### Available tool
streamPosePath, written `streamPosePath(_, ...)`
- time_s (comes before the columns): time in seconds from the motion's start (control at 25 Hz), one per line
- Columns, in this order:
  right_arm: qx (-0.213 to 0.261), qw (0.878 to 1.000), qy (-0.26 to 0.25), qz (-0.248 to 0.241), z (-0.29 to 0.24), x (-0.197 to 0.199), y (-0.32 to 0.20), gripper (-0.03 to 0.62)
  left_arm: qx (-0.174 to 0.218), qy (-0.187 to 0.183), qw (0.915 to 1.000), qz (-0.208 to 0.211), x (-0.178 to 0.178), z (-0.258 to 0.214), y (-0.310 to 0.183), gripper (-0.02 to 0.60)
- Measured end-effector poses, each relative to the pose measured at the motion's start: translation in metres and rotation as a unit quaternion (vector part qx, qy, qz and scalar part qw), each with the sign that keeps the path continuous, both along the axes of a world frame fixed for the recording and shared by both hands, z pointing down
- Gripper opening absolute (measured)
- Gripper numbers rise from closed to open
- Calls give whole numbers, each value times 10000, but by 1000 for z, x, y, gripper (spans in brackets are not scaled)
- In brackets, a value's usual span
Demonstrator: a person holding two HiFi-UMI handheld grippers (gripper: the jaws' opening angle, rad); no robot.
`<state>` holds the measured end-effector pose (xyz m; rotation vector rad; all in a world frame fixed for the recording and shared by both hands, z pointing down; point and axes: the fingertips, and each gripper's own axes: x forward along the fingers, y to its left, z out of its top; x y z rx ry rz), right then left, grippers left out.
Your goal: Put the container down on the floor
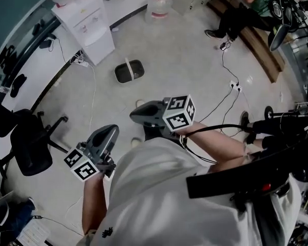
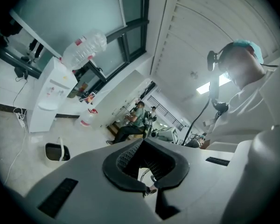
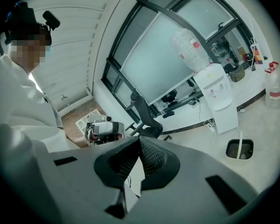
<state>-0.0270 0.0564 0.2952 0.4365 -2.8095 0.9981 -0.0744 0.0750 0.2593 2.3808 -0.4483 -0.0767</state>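
Already down: container on the floor, grippers empty

Nearest the person, the left gripper (image 1: 112,130) and the right gripper (image 1: 134,116) are held up off the floor (image 1: 185,60), each with its jaws closed together on nothing. Farther out, the dark container (image 1: 117,75) with its white handle stands upright on the floor, just in front of the water dispenser (image 1: 87,22) and well apart from both grippers. Judging by that, the put-down is finished and no step remains.

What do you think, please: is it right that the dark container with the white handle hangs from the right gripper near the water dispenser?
Not quite: the container stands on the floor near the water dispenser, apart from the right gripper, whose jaws are shut on nothing. The head view shows it.
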Motion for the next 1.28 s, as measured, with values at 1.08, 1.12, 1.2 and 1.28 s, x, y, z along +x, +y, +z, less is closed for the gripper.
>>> streamPosePath(1.08,267,9994,-9,-238,-22,-22,39,15,-7,-128,9999,-53,-19,8,30,9)
streamPosePath(1.12,273,9993,-9,-241,-22,-22,39,15,-6,-131,9999,-64,-19,8,30,9)
streamPosePath(1.2,285,9993,-10,-241,-23,-22,39,15,-7,-122,9999,-80,-19,8,30,9)
streamPosePath(1.28,299,9993,-11,-240,-24,-22,39,15,-9,-109,9999,-87,-19,7,29,9)
